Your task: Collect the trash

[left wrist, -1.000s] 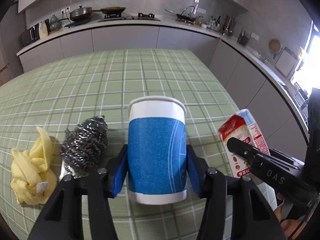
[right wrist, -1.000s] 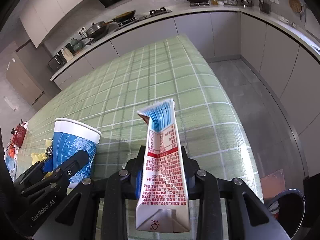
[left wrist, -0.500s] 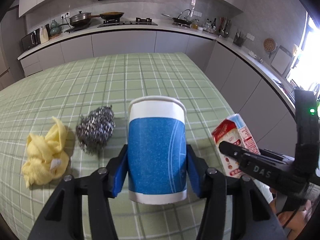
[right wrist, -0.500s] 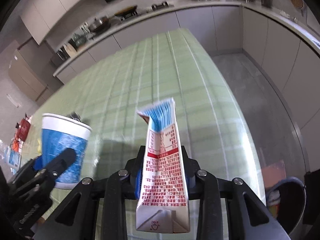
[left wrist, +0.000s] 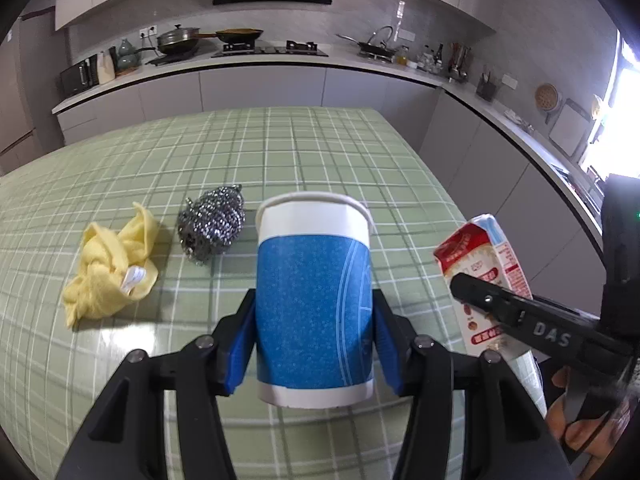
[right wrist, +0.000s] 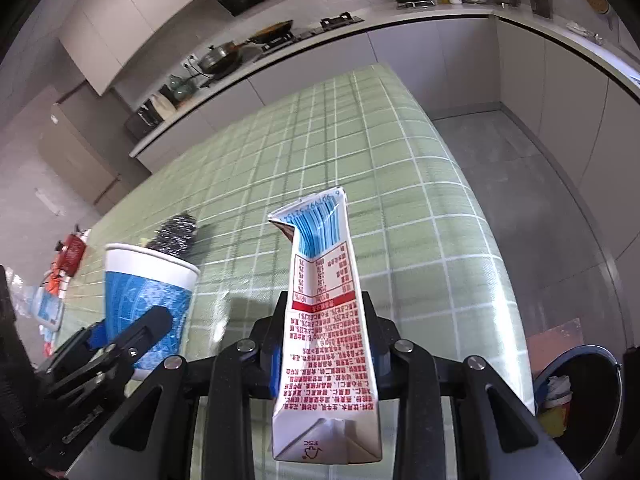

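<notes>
On the counter [left wrist: 320, 148], far left to right: a yellow cloth [left wrist: 110, 268], then a scourer [left wrist: 214, 222] just beside it; both lie on the green check surface, apart from either claw. Compared with a second ago, they sit farther from the cup [left wrist: 314, 312], whose base now hangs clear of the counter: the left claw [left wrist: 314, 344], clamped on the cup's sides, has lifted and drawn back. To the right, the right claw [right wrist: 326, 356] is clamped on the carton [right wrist: 326, 332], which is likewise raised. Both pieces of trash thus appear picked up and ready to carry. The counter's right edge drops to open floor; a bin [right wrist: 580, 392] stands there, near right, holding some refuse already. The path toward it looks unobstructed, though the two claws ride close together.
</notes>
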A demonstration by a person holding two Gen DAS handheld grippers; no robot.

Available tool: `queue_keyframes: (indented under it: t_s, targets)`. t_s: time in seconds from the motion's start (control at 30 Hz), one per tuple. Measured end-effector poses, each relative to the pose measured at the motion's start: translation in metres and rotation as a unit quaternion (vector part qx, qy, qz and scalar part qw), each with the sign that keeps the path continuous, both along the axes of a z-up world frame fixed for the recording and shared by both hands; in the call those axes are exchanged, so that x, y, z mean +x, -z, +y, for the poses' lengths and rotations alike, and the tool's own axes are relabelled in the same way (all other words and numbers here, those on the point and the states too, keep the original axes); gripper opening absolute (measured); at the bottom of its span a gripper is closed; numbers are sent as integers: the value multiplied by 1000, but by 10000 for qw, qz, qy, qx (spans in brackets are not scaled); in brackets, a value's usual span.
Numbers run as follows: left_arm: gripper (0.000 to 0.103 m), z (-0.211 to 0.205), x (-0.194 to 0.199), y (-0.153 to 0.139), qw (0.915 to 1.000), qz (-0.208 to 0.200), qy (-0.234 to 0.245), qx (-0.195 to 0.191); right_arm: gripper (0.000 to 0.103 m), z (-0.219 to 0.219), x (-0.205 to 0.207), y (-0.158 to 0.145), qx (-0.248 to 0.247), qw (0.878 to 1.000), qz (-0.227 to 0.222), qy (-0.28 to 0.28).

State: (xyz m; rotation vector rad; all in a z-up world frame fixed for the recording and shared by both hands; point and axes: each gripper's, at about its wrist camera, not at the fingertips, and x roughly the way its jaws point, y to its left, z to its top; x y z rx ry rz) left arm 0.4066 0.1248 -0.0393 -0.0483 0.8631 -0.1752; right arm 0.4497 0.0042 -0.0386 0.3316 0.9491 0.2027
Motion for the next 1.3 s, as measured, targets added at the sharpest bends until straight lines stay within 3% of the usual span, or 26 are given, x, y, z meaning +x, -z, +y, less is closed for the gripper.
queue_keyframes:
  t_s: [0.27,0.47,0.8,1.03,1.3]
  targets:
    - [54,-20,-31,-4,9999,-33,-135,-73,33,-28,-38,-14,203,9995,-226,-69]
    - [54,-45,-49,-3,9989,-42,432,-198,32,-64,-91,-23,139,9978,-373,521]
    - [54,-104,-94,-3,9911,23,1243,-477,31,-144,-180,-17,-68,9863,-162,1639]
    - [54,-161,-118,-9,9886,-37,1427,-475,31,-205,-206,7,-26,9837,29,1799]
    - [54,-236,-139,1,9929,64,1139,-344,31,-274,-195,48,-25,9903,286,1360]
